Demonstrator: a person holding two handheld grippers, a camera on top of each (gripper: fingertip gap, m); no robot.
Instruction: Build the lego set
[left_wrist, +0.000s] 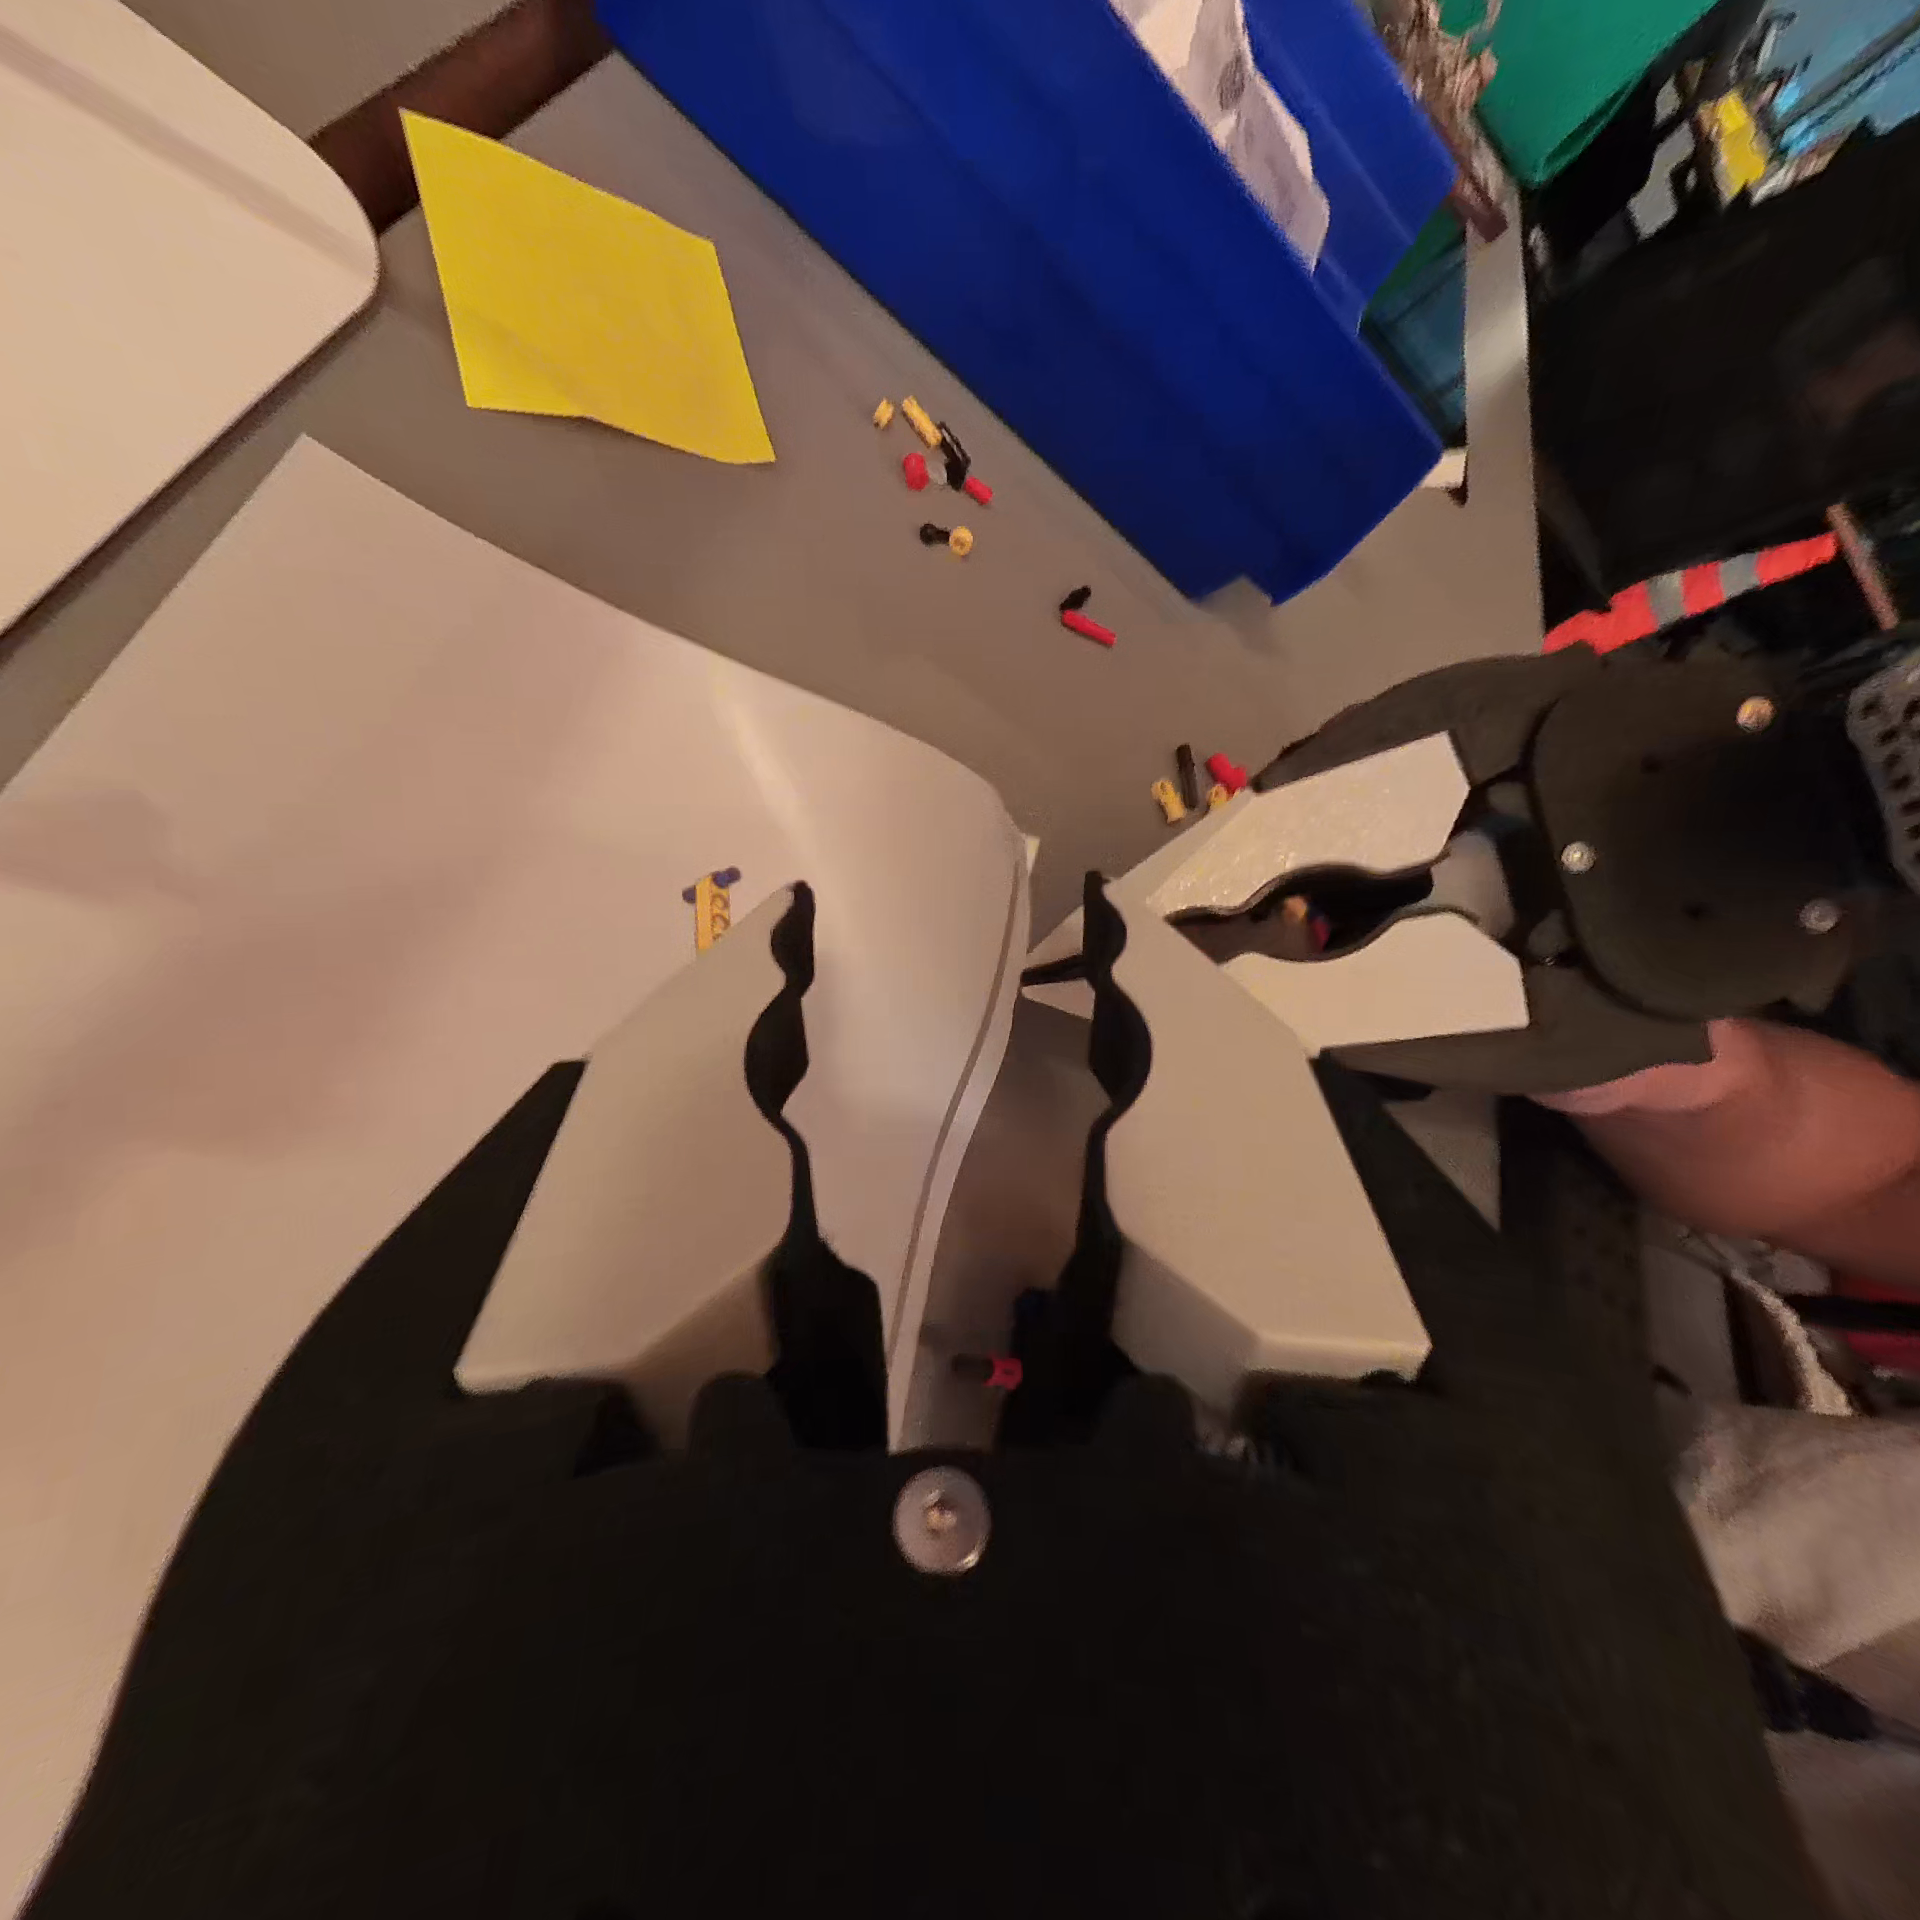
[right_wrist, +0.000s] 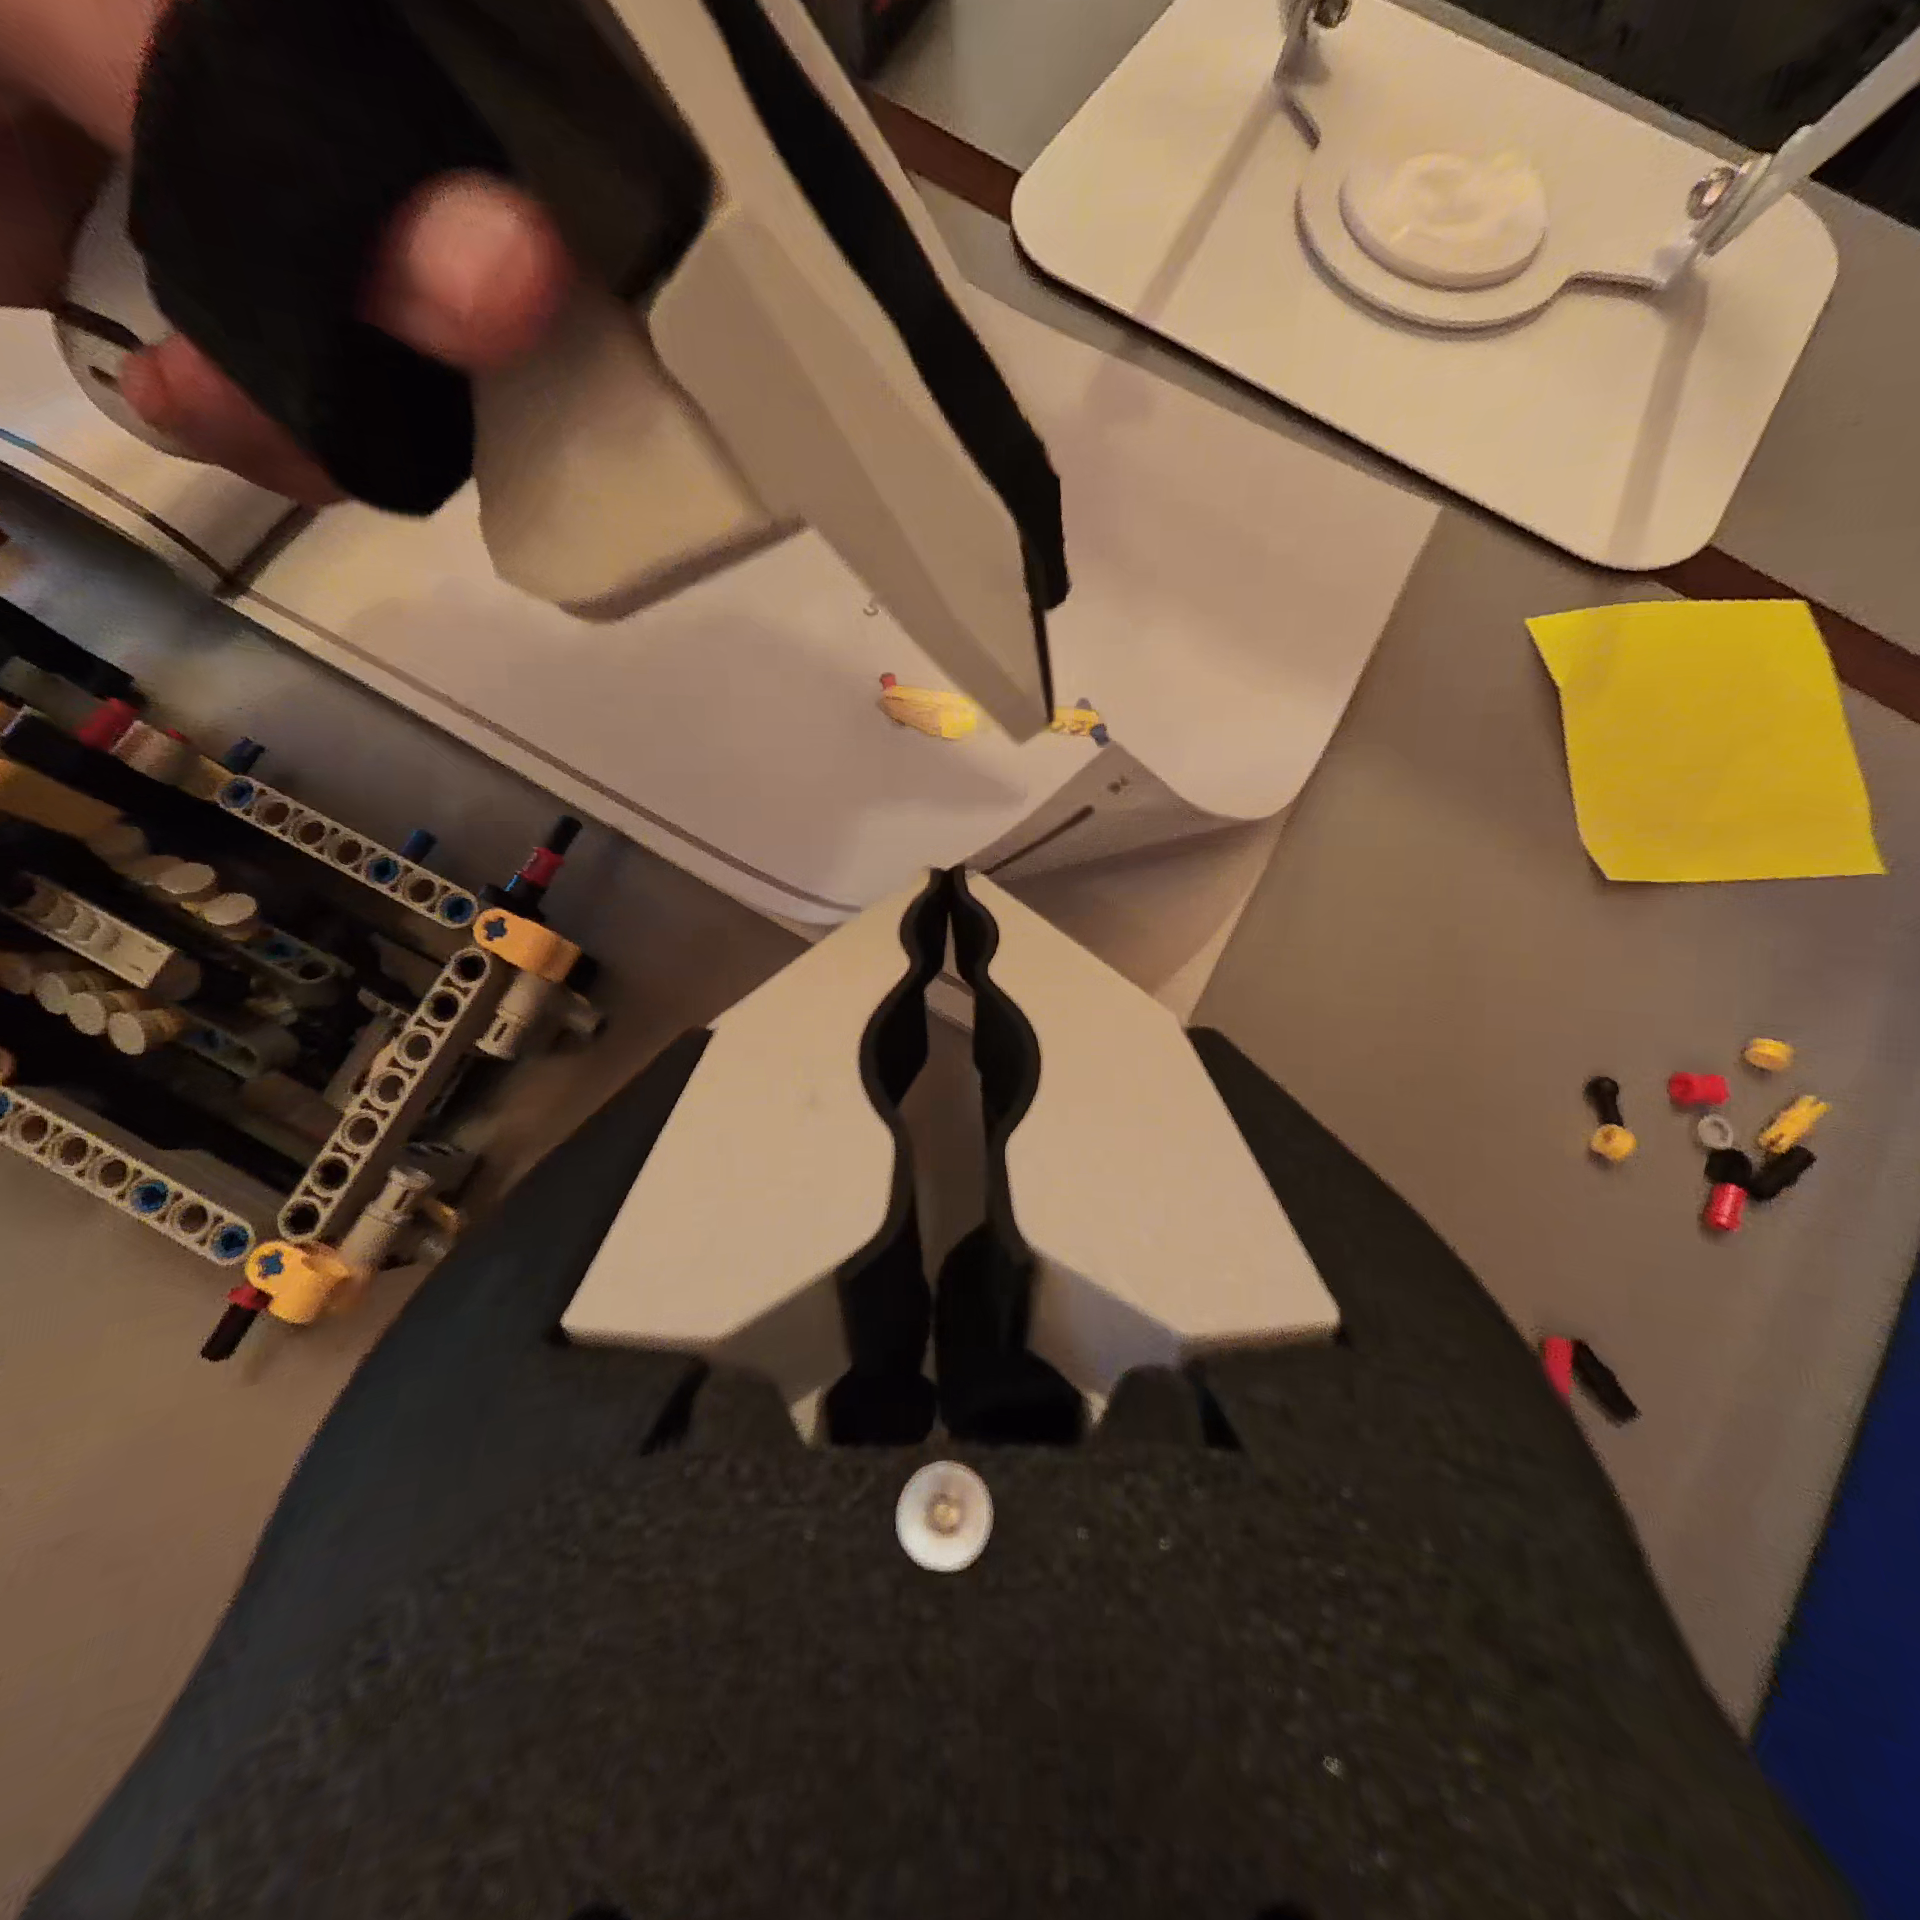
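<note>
My left gripper (left_wrist: 945, 899) is open and empty, held over the corner of a white flat box (left_wrist: 468, 831). A small yellow Lego piece with blue pins (left_wrist: 713, 912) lies on the box just left of its left fingertip. In the right wrist view, one of the left gripper's fingers (right_wrist: 883, 468) points down at that yellow piece (right_wrist: 928, 713). My right gripper (right_wrist: 951, 883) is shut with nothing showing between its tips, close to the box's corner. It also shows in the left wrist view (left_wrist: 1184, 914). A partly built grey and yellow Lego frame (right_wrist: 384, 1070) lies to the left.
Loose red, yellow and black pins lie on the grey table (left_wrist: 945, 468) (right_wrist: 1714, 1132). There is a yellow paper sheet (right_wrist: 1704, 738), a blue bin (left_wrist: 1039, 260), a white stand base (right_wrist: 1455, 343) and a hand on the left gripper (right_wrist: 468, 270).
</note>
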